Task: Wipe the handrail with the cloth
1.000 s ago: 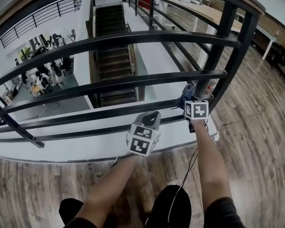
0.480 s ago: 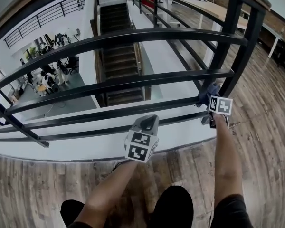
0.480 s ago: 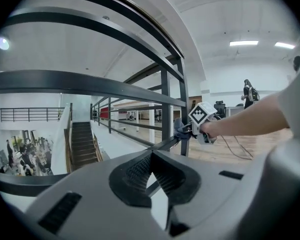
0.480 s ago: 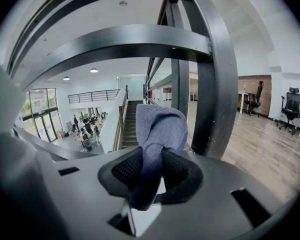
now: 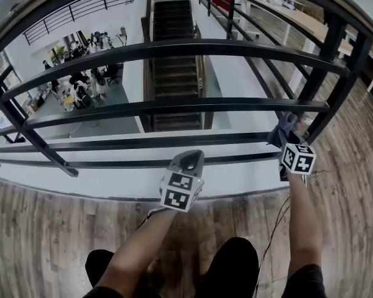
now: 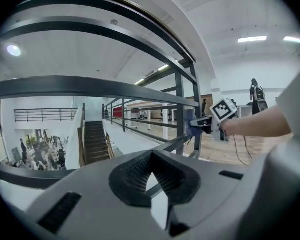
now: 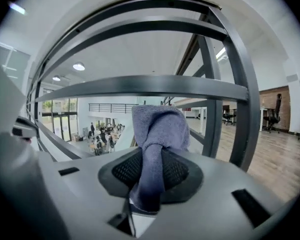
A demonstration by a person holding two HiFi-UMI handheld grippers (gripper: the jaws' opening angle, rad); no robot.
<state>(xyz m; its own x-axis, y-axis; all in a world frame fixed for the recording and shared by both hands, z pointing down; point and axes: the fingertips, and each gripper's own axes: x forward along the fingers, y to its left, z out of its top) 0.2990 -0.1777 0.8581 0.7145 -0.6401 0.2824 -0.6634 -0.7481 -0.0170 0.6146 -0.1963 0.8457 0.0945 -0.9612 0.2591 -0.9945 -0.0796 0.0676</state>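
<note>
Right claw (image 5: 286, 140), cloth (image 5: 284, 128) slid rightward along handrail (image 5: 174, 141)

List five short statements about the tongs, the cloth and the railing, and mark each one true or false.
1. The right tongs are shut on the blue-grey terry cloth. True.
2. The left tongs hold a second cloth. False: they are shut on nothing.
3. The cloth is up on the top rail of the black metal railing. False: it is down by the lower bars, near an upright post.
4. A dark staircase shows beyond the railing. True.
5. The person stands on grey carpet. False: it is a wood-plank floor.
</note>
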